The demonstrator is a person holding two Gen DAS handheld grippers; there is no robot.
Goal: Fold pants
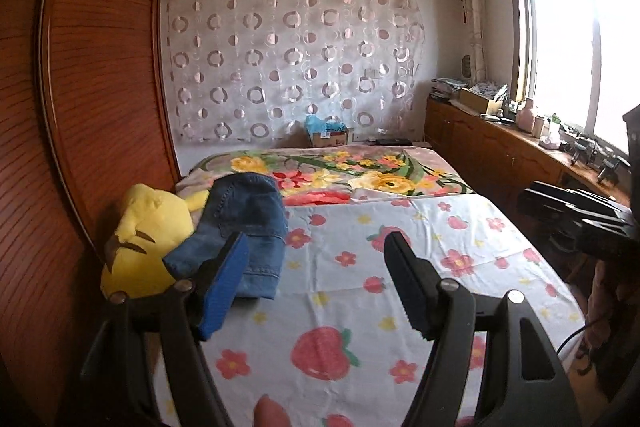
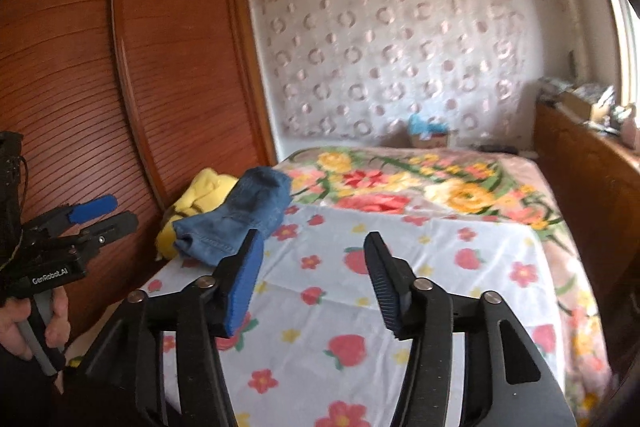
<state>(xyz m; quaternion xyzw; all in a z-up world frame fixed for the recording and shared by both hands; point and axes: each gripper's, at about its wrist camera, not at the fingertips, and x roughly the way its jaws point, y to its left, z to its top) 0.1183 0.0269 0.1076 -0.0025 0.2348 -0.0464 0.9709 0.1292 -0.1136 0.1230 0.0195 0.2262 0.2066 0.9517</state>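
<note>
The blue denim pants [image 1: 246, 215] lie as a folded bundle at the left edge of the bed, leaning on a yellow plush toy [image 1: 144, 227]. My left gripper [image 1: 318, 247] stands open over the strawberry-print sheet [image 1: 360, 291], with nothing between its blue pads; the pants are just beyond its left finger. In the right wrist view the pants [image 2: 240, 215] lie ahead and to the left of my right gripper [image 2: 312, 239], which is open and empty above the sheet [image 2: 320, 307]. A hand holds the left gripper [image 2: 120, 211] at the far left, its jaws apart.
A tall wooden wardrobe [image 1: 80, 87] runs along the bed's left side. A floral blanket [image 1: 340, 175] covers the far half of the bed. A low wooden cabinet [image 1: 500, 147] with clutter stands under the window on the right. A cardboard box [image 1: 328, 137] sits by the far wall.
</note>
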